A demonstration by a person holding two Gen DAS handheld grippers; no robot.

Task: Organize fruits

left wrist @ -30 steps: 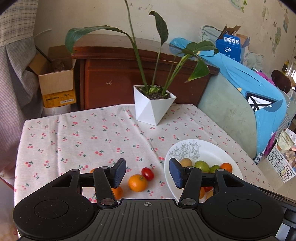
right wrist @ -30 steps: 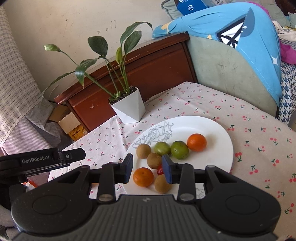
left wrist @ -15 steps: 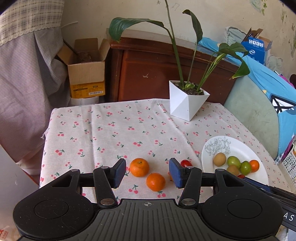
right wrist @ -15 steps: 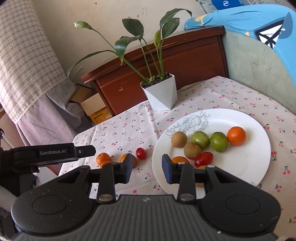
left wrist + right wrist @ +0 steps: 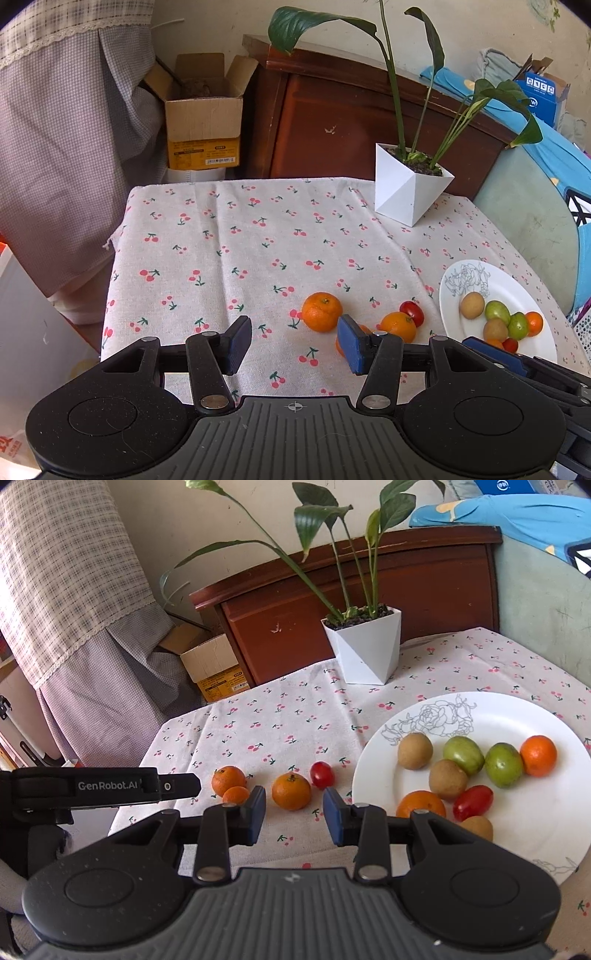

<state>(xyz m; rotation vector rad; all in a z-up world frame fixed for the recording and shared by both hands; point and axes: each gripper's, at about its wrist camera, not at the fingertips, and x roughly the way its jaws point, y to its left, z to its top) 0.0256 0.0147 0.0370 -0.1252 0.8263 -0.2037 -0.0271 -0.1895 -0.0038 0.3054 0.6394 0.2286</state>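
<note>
On the cherry-print tablecloth lie a large orange point(image 5: 321, 311) point(image 5: 228, 780), a second orange point(image 5: 398, 326) point(image 5: 291, 790), a small orange point(image 5: 236, 795) and a red cherry tomato point(image 5: 412, 312) point(image 5: 321, 774). A white plate point(image 5: 498, 282) point(image 5: 509, 716) at the right holds kiwis, green fruits, oranges and tomatoes. My left gripper point(image 5: 293, 349) is open and empty, just left of the loose fruit. My right gripper point(image 5: 293, 815) is open and empty, just in front of the second orange.
A white faceted pot with a tall plant point(image 5: 408, 192) point(image 5: 365, 648) stands at the table's far side. A cardboard box point(image 5: 201, 122) and a wooden cabinet point(image 5: 351, 122) are behind the table. A curtain hangs at the left, and a sofa with a blue cover point(image 5: 546, 173) is at the right.
Both grippers have swung left, away from the plate and toward the loose fruit. The right gripper now faces the second orange. Both stay open.
</note>
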